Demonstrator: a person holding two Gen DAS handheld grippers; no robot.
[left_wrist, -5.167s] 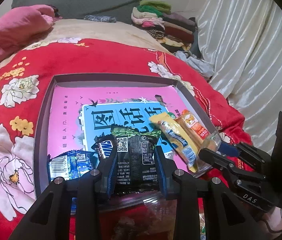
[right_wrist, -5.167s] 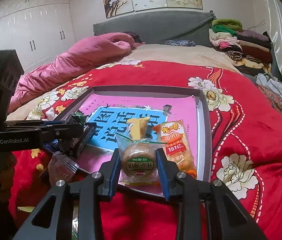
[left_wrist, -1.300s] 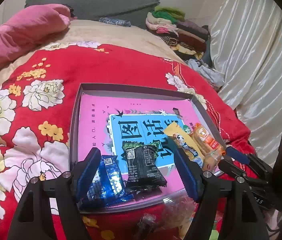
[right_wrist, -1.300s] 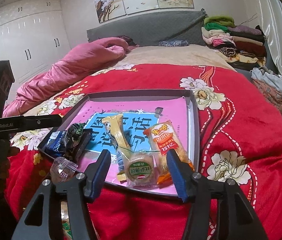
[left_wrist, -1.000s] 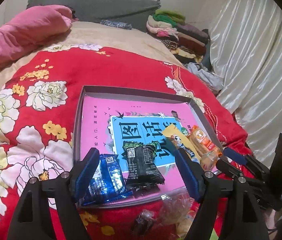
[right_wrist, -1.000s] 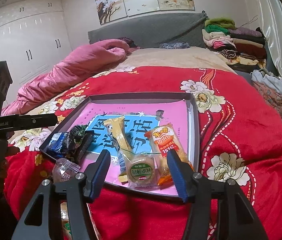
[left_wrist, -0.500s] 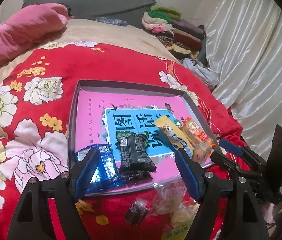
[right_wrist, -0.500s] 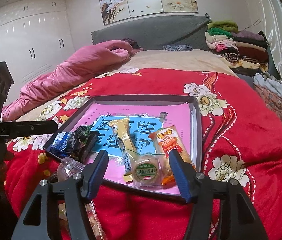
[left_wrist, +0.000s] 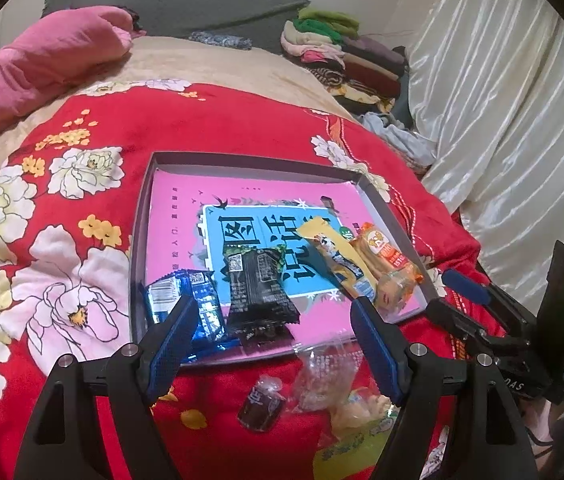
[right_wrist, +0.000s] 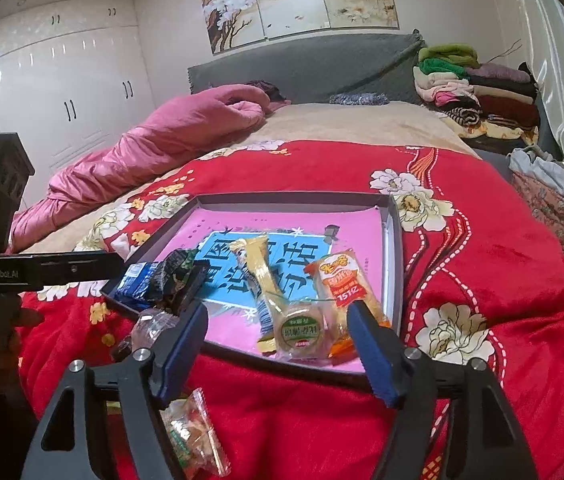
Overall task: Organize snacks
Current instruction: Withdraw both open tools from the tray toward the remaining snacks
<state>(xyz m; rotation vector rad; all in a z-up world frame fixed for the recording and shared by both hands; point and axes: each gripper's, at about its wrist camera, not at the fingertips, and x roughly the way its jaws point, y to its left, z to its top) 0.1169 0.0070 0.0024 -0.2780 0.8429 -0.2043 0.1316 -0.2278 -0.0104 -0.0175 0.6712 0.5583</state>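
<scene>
Crowding the tray's [left_wrist: 140,240] near edge — loose packets [left_wrist: 315,376] on the blanket [left_wrist: 210,128].

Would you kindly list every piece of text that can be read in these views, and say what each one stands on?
"GenRobot.AI": on the left gripper, side bar.
"1512": orange snack packet.
"DAS": right gripper, body.
"图", "话": large characters on the box's blue panel; the rest are covered.
Round green cake label, black packet, blue packet: too small to read.
</scene>
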